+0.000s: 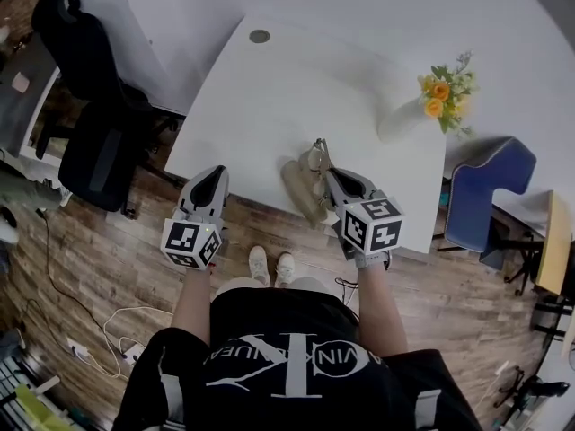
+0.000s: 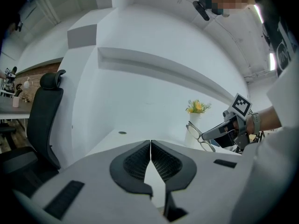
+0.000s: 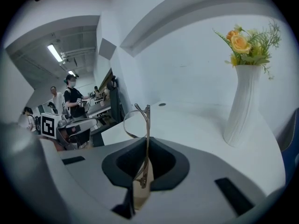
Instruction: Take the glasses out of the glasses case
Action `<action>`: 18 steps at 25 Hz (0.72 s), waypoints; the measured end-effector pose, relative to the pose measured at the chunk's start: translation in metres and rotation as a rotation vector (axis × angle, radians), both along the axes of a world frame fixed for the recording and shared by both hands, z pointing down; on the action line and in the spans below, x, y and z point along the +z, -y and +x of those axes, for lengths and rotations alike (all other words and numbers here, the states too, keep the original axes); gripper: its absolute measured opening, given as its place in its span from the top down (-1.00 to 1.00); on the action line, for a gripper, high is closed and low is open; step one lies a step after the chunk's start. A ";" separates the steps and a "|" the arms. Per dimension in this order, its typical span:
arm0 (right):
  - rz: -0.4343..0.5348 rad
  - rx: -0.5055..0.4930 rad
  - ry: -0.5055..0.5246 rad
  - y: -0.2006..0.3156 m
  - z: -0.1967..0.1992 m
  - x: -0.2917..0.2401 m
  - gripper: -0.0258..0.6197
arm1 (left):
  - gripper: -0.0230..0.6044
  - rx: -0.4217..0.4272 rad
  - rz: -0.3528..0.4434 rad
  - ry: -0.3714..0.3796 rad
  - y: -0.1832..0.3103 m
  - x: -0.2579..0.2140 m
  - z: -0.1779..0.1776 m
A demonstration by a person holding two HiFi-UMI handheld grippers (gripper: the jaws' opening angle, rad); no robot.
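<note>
Clearing the glasses [image 1: 316, 155], clamped by their thin frame in the right gripper [image 1: 327, 172] just above the tan glasses case [image 1: 304, 191] at the table's [image 1: 269, 88] near edge, likely calls for a straight, steady raise, while the left gripper [image 1: 216, 174] hangs closed and empty beside it.

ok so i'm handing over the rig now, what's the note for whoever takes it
Left gripper: jaws shut, empty, at the near edge of the white table.
Right gripper: jaws shut on the thin metal-framed glasses, held above the tan glasses case on the table.
Done: glasses appear out of the case.
Left: likely just set them down.
</note>
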State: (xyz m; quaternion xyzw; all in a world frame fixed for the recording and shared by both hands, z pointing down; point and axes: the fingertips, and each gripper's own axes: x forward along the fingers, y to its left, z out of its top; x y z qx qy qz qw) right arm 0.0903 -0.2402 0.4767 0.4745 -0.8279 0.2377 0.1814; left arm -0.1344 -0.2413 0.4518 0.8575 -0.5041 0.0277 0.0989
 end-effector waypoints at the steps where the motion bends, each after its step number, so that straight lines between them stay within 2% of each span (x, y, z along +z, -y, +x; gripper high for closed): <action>1: 0.008 0.002 0.012 0.000 0.000 -0.002 0.81 | 0.86 -0.001 0.004 0.001 0.001 -0.002 0.000; 18: 0.165 0.012 0.109 -0.002 0.018 -0.042 0.82 | 0.86 0.008 0.051 0.016 0.004 -0.030 0.013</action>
